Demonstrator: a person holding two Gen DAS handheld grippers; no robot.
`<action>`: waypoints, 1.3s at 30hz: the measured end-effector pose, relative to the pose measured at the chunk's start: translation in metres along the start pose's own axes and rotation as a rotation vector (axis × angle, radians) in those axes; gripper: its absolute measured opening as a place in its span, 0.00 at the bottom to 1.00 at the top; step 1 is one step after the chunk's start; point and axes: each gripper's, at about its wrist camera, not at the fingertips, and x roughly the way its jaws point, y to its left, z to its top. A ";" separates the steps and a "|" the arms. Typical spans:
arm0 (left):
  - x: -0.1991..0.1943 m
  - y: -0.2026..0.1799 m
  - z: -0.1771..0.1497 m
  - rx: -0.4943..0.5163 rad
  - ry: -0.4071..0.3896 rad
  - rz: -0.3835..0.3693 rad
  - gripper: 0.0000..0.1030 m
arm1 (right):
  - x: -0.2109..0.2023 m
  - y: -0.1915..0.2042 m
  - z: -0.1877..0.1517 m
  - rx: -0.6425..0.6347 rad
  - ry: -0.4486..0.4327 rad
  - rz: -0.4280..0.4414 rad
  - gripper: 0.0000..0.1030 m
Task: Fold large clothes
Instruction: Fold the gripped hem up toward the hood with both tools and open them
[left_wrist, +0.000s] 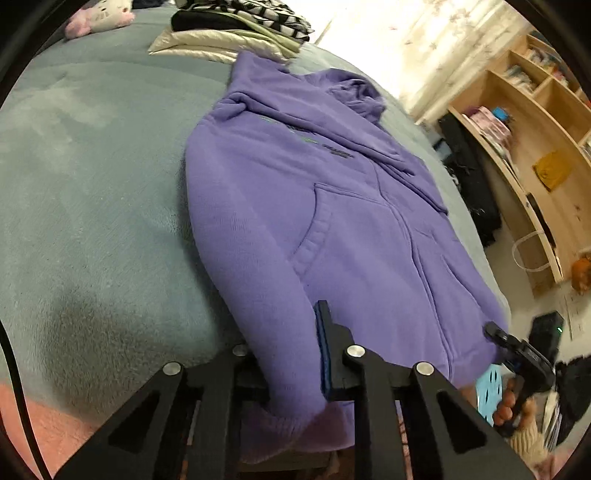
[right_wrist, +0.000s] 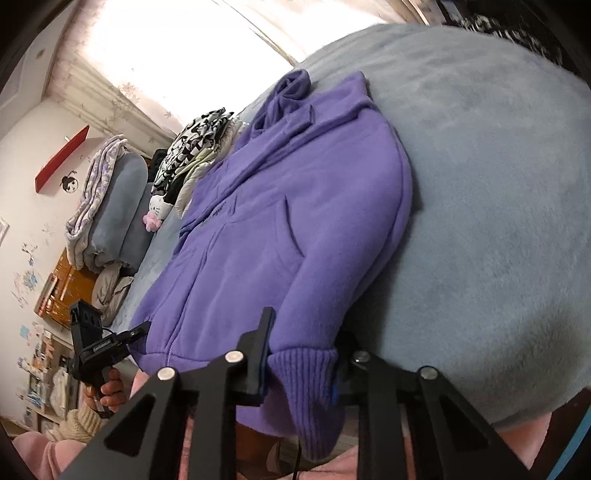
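- 1 purple hoodie lies front-up on grey bed, hem end at near edge, hood away.
- Progress: early, I'd say. Both sleeves seem tucked in along body, though cuffs hang off bed edge; body itself not yet folded, so hem-to-hood fold is left.
- Left gripper: fingers closed on hoodie's hem corner/sleeve, cloth between them.
- Right gripper: fingers pinch ribbed cuff at other corner.
- Also: 1 stack of folded clothes beyond hood, 1 plush toy, 1 wooden shelf unit.
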 end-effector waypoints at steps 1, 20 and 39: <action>-0.003 -0.003 0.000 -0.008 -0.011 0.012 0.12 | -0.003 0.005 0.002 -0.013 -0.014 -0.005 0.20; -0.117 -0.052 -0.013 0.072 -0.055 -0.011 0.11 | -0.098 0.077 -0.004 -0.183 -0.141 0.037 0.17; -0.021 -0.038 0.158 -0.061 -0.088 -0.066 0.19 | -0.012 0.047 0.144 0.050 -0.141 0.074 0.23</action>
